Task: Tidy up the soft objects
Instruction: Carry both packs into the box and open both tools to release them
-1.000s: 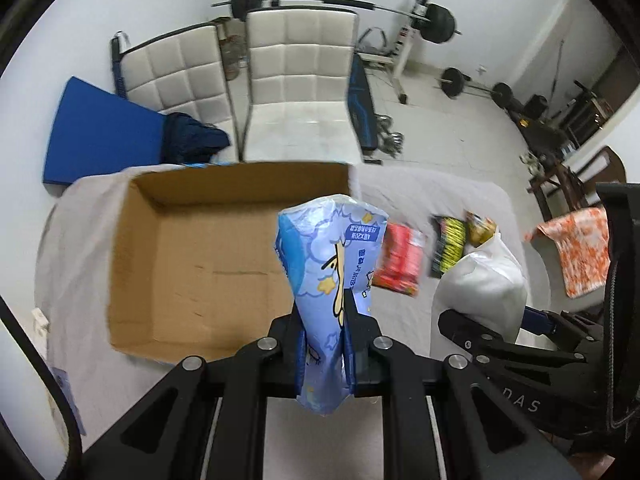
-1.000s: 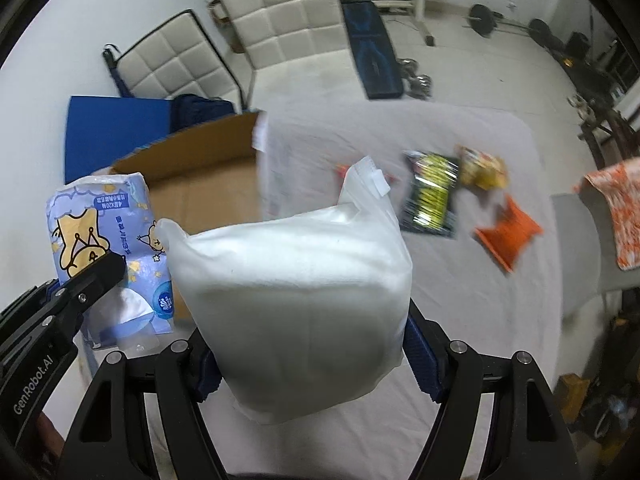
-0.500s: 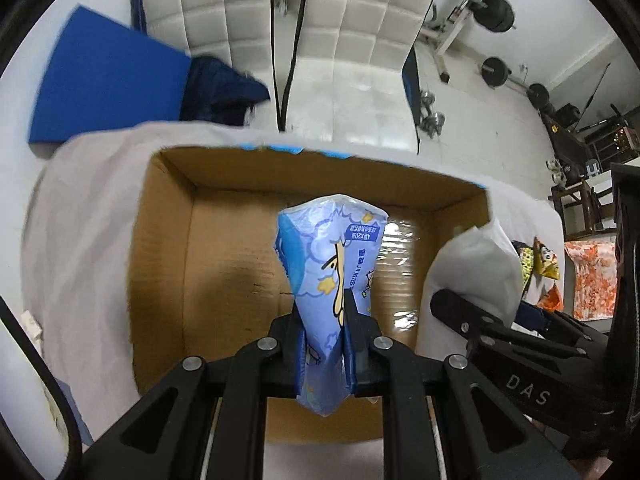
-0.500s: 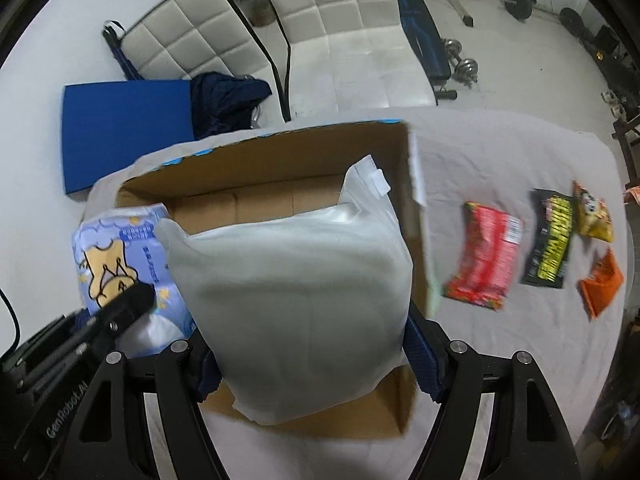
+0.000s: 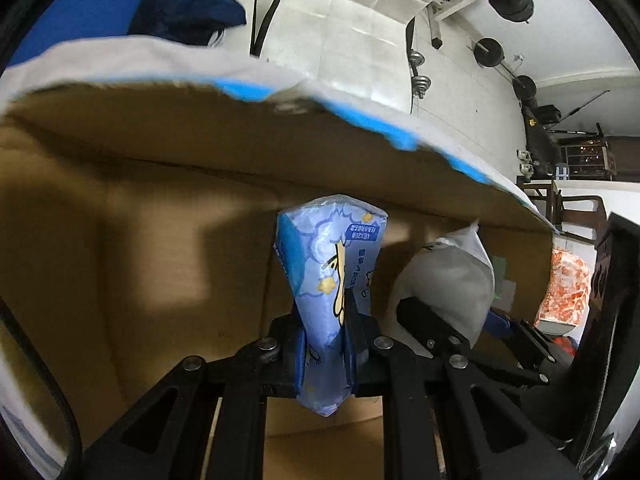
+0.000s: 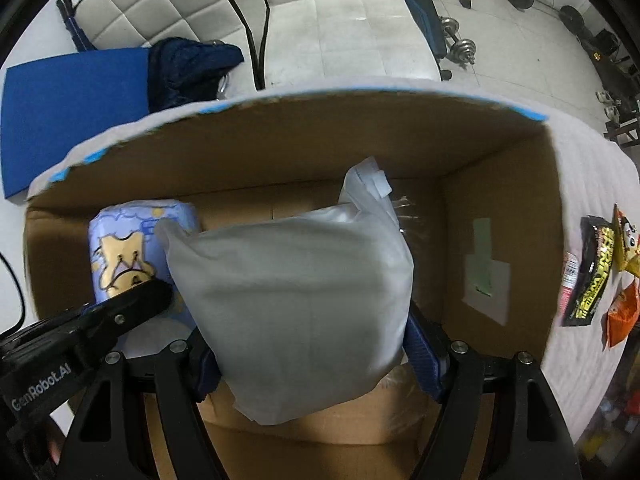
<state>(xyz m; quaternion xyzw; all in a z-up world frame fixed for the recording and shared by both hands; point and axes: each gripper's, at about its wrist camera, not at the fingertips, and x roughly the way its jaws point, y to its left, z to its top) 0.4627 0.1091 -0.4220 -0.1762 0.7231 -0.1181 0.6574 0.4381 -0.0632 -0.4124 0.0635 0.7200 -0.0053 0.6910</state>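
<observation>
Both wrist cams look forward along their fingers, tilted down into the box [image 5: 120, 240] from close up. The left one sits nearly inside it; the right one [image 6: 500, 184] is a bit higher. Both catch the far wall and chairs [image 6: 320, 12].

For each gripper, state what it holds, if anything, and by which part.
Left gripper: blue tissue pack, pinched near its lower end. Right gripper: white soft pack, clamped across its lower sides.

The left gripper [image 5: 325, 344] sits at lower centre of its own view, fingers pinched narrowly together on a blue pack. The right gripper [image 6: 310, 344] (spread far wider) clamps a white bundle; each shows at the other's lower edge.
</observation>
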